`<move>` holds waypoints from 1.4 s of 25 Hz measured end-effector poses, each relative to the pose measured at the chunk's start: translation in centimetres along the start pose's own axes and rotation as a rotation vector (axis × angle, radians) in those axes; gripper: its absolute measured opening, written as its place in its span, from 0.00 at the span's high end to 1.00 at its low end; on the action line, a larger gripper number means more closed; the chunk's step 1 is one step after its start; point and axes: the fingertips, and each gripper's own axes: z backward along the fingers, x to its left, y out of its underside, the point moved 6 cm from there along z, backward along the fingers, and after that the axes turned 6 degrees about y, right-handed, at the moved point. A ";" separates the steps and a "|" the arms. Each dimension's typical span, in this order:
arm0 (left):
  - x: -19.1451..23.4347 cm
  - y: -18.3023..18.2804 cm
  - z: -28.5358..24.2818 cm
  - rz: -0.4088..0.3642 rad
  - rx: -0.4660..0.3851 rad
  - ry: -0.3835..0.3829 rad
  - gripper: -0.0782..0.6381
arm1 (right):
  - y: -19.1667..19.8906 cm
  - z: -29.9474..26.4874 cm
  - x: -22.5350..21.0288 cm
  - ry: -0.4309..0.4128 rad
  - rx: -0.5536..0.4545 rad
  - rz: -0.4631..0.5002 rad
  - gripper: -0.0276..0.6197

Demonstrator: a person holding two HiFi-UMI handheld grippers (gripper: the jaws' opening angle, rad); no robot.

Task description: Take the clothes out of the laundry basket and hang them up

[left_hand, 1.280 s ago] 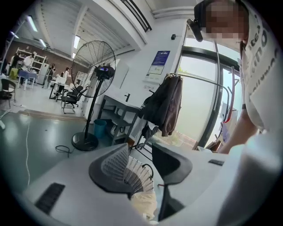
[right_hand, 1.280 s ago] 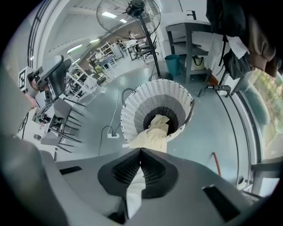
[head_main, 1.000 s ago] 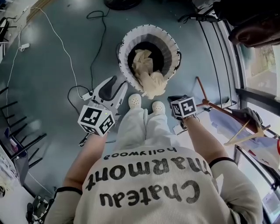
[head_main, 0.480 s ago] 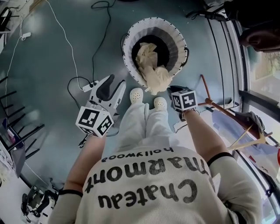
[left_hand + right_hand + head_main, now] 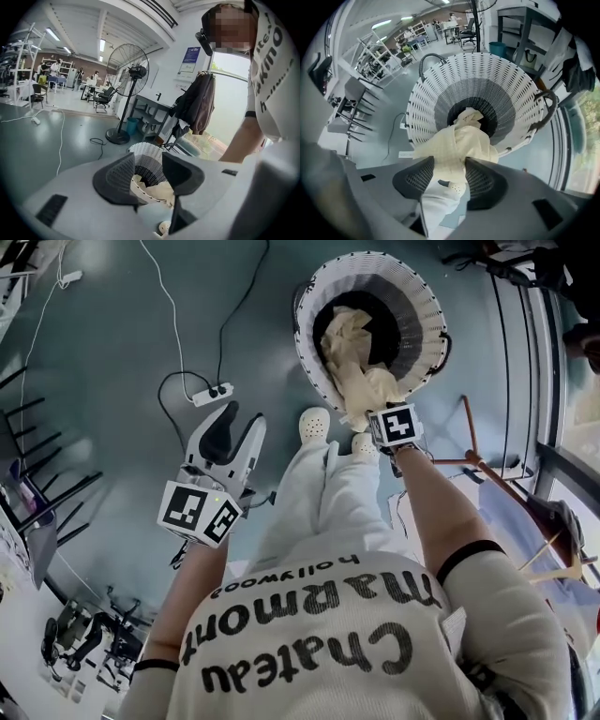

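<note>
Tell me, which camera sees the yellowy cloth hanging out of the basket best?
The right gripper view. The cream crumpled cloth fills the middle, close up, spilling over the rim of the white slatted round laundry basket. The head view shows the cloth small, from above; the left gripper view shows only a scrap of cloth.

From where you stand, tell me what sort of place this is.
Probably a large open lab or workshop hall, not a home. A tall pedestal fan stands on a bare grey floor, office chairs sit at desks far back, and a power strip lies loose.
</note>
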 end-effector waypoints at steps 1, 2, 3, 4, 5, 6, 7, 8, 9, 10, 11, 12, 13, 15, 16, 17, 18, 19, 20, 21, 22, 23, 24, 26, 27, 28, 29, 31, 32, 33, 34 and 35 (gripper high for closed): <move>0.1 0.0 0.0 0.000 -0.003 -0.005 0.64 | -0.2 -0.1 0.0 0.029 0.017 0.014 0.62; 0.2 0.0 0.0 0.000 -0.006 -0.006 0.64 | -0.4 -0.3 -0.1 0.045 0.030 0.029 0.77; 0.3 -0.1 -0.2 -0.002 -0.009 -0.004 0.63 | -0.5 -0.4 -0.1 0.044 0.036 0.040 0.86; 0.3 -0.3 -0.3 -0.005 -0.013 0.000 0.63 | -0.5 -0.3 -0.1 0.032 0.038 0.042 0.88; 0.2 -0.5 -0.4 -0.009 -0.019 0.005 0.62 | -0.5 0.1 -0.1 0.015 0.033 0.037 0.88; 0.2 -0.9 -0.5 -0.015 -0.027 0.010 0.62 | -0.6 0.7 -0.1 -0.004 0.014 0.031 0.89; 0.1 -1.4 -0.7 -0.023 -0.036 0.017 0.61 | -0.8 1.7 -0.1 -0.025 -0.022 0.026 0.89; 0.0 -2.0 -0.9 -0.034 -0.044 0.026 0.61 | -1.2 2.9 -0.2 -0.048 -0.067 0.018 0.89; -0.2 -2.6 -1.1 -0.048 -0.051 0.038 0.61 | -1.5 4.4 -0.3 -0.072 -0.116 0.007 0.90; -0.4 -3.3 -1.3 -0.066 -0.054 0.053 0.60 | -2.0 6.3 -0.5 -0.096 -0.166 -0.008 0.90; -0.6 -3.9 -1.6 -0.085 -0.053 0.072 0.58 | -2.5 8.4 -0.8 -0.119 -0.217 -0.018 0.90; -0.9 -4.5 -1.8 -0.103 -0.049 0.094 0.57 | -3.1 10.7 -1.0 -0.142 -0.269 -0.022 0.90; -1.3 -5.0 -2.0 -0.118 -0.041 0.117 0.55 | -3.6 13.1 -1.3 -0.168 -0.319 -0.020 0.90; -2.4 -5.7 -2.4 -0.137 -0.015 0.165 0.52 | -4.5 18.6 -1.5 -0.233 -0.424 -0.008 0.90; -3.0 -6.0 -2.7 -0.149 0.000 0.189 0.51 | -5.0 21.6 -1.5 -0.269 -0.480 0.002 0.90; -3.7 -6.5 -3.2 -0.166 0.012 0.219 0.50 | -5.5 24.7 -1.6 -0.296 -0.540 0.018 0.90; -4.5 -7.2 -4.0 -0.191 0.018 0.256 0.50 | -6.0 27.9 -1.7 -0.307 -0.600 0.043 0.90; -5.4 -8.2 -5.2 -0.226 0.020 0.300 0.49 | -6.5 31.2 -1.9 -0.305 -0.662 0.075 0.90; -6.5 -9.3 -6.5 -0.270 0.023 0.347 0.49 | -6.8 34.6 -1.9 -0.299 -0.721 0.116 0.90; -7.7 -10.4 -7.7 -0.317 0.031 0.387 0.49 | -7.0 38.0 -1.6 -0.297 -0.773 0.166 0.90; -9.0 -11.6 -8.6 -0.359 0.038 0.419 0.49 | -6.9 41.4 -0.8 -0.299 -0.813 0.225 0.90; -10.5 -12.9 -9.3 -0.393 0.037 0.448 0.49 | -6.6 44.6 0.1 -0.301 -0.845 0.289 0.90; -12.0 -14.4 -10.0 -0.420 0.024 0.484 0.49 | -6.2 47.6 1.0 -0.298 -0.877 0.350 0.90; -16.0 -17.3 -11.5 -0.481 -0.017 0.606 0.49 | -4.8 52.8 2.5 -0.276 -0.946 0.439 0.90; -18.3 -18.4 -12.2 -0.520 -0.028 0.691 0.49 | -4.0 55.0 3.0 -0.261 -0.972 0.462 0.90; -20.8 -19.0 -12.5 -0.556 -0.026 0.786 0.48 | -2.9 56.7 3.3 -0.245 -0.983 0.465 0.90; -23.5 -19.3 -12.6 -0.586 -0.015 0.886 0.48 | -1.5 58.2 3.4 -0.227 -0.984 0.452 0.90; -28.5 -19.5 -12.1 -0.628 0.001 1.066 0.49 | 1.4 60.4 3.4 -0.181 -1.008 0.430 0.90; -30.6 -19.7 -11.6 -0.644 -0.004 1.126 0.64 | 2.9 61.2 3.4 -0.157 -1.033 0.427 0.90; -32.4 -19.9 -11.1 -0.661 -0.016 1.155 0.84 | 4.5 61.9 3.3 -0.136 -1.056 0.422 0.90; -33.9 -20.0 -10.5 -0.683 -0.031 1.152 0.87 | 6.1 62.4 3.1 -0.118 -1.080 0.408 0.90; -35.3 -20.2 -9.9 -0.713 -0.049 1.126 0.87 | 7.7 62.9 2.9 -0.105 -1.109 0.386 0.90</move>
